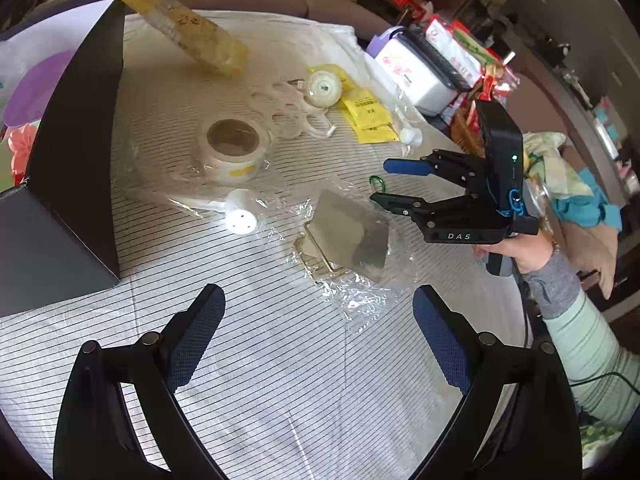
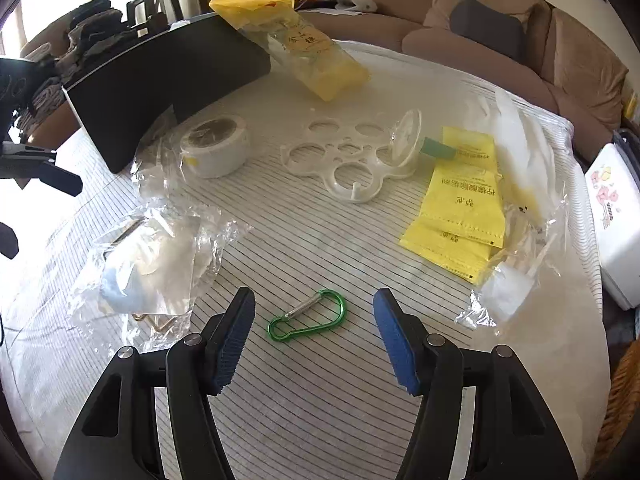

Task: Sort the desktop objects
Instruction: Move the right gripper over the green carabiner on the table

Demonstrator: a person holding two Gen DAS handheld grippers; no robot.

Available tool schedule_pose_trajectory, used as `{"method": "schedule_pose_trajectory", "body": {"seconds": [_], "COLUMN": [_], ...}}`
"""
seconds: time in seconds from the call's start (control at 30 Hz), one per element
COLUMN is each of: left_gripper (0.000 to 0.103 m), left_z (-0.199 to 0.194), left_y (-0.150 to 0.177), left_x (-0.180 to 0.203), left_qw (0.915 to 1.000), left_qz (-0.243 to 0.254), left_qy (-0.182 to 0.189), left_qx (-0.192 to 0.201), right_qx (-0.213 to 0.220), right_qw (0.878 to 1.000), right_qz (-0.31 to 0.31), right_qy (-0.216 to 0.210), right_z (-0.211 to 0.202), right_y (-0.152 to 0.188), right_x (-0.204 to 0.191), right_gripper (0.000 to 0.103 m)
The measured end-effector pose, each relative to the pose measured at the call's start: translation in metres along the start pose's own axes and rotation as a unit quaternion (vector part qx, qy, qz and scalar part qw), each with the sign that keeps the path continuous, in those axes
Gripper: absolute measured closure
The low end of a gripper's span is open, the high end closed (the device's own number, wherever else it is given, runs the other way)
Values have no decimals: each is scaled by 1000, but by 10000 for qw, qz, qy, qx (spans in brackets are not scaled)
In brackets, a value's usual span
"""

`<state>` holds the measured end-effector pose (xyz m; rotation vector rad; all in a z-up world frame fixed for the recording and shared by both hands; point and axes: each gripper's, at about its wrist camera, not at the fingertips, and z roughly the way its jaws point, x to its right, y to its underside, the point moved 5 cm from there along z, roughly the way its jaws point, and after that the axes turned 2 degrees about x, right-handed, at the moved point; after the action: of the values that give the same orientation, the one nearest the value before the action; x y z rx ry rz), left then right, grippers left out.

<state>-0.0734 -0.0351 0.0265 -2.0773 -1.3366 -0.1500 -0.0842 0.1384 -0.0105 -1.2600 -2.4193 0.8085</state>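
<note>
A green carabiner [image 2: 303, 307] lies flat on the striped cloth, right between the blue pads of my right gripper [image 2: 315, 300]. The jaws stand open around it and neither pad touches it. In the left wrist view the same right gripper [image 1: 382, 182] hovers over the carabiner [image 1: 376, 180], held by a hand in a pale green sleeve. My left gripper [image 1: 316, 296] is open with nothing in it, just short of a metal holder in clear plastic wrap [image 1: 352, 236].
A black box [image 1: 60, 160] stands at the left. A tape roll [image 2: 214, 146], a white ring tray [image 2: 340, 156], yellow sachets [image 2: 460, 216], a yellow bag [image 2: 296, 40] and a white cap [image 1: 240, 216] lie further back. A white container [image 2: 616, 216] sits at the right edge.
</note>
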Motion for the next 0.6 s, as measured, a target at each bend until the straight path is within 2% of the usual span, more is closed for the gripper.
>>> {"method": "schedule_pose_trajectory", "body": {"seconds": [0.17, 0.3, 0.4, 0.47, 0.6], "left_gripper": [8, 8, 8, 8, 8], "left_z": [5, 9, 8, 4, 4], "left_y": [-2, -2, -3, -7, -11], "left_x": [4, 7, 9, 9, 10], "left_qw": [9999, 9999, 9999, 9998, 9994], "left_qz": [15, 62, 51, 9, -123], "left_qy": [147, 111, 124, 176, 332], "left_qx": [-40, -111, -79, -6, 22], "right_qx": [119, 81, 63, 52, 23], "right_qw": [9997, 9998, 9998, 9998, 9991], "right_qz": [-194, -183, -153, -69, 280], "right_qy": [-46, -87, -146, -197, -309], "right_z": [6, 5, 3, 2, -2], "right_y": [1, 2, 2, 1, 4], "right_x": [-5, -5, -6, -5, 3], "right_gripper": [40, 44, 56, 81, 83]}}
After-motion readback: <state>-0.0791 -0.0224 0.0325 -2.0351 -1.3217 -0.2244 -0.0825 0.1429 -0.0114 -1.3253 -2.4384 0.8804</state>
